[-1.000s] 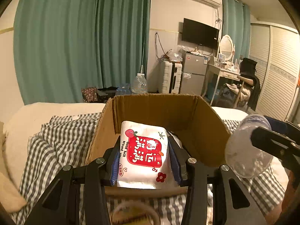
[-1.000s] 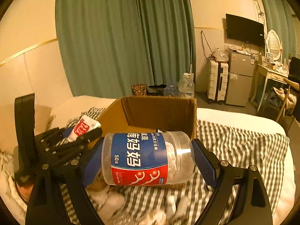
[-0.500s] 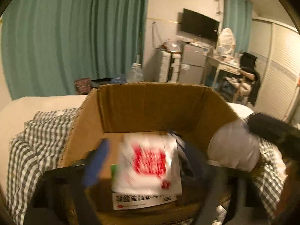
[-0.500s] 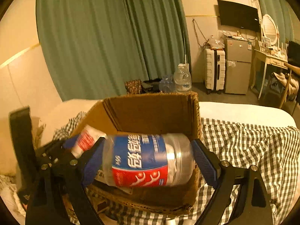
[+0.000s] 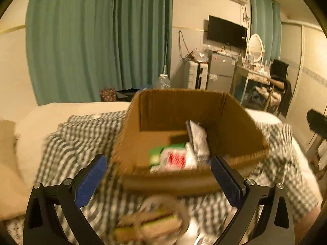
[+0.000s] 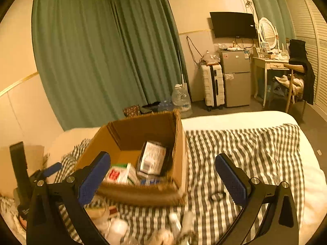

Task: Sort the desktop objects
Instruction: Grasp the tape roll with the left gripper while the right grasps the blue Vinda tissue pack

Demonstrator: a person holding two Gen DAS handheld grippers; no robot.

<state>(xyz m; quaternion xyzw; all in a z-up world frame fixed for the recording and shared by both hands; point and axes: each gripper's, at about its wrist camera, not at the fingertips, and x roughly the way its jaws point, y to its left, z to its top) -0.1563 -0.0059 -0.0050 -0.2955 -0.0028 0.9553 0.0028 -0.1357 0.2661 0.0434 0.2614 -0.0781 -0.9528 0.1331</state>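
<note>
On the checked blanket (image 6: 235, 149), near its middle, sits a cardboard box (image 5: 184, 110) holding the red-and-white packet (image 5: 173, 160). Left tongs (image 5: 158, 180) and right tongs (image 6: 163, 177) both spread wide, empty, probably freed for loose clutter (image 6: 143, 228) at the blanket's near edge.

ahead of the left gripper (image 5: 158, 180), the cardboard box (image 5: 184, 122) contents smear into blur; below the right gripper (image 6: 163, 176), small objects (image 6: 163, 232) blur, cut off.
</note>
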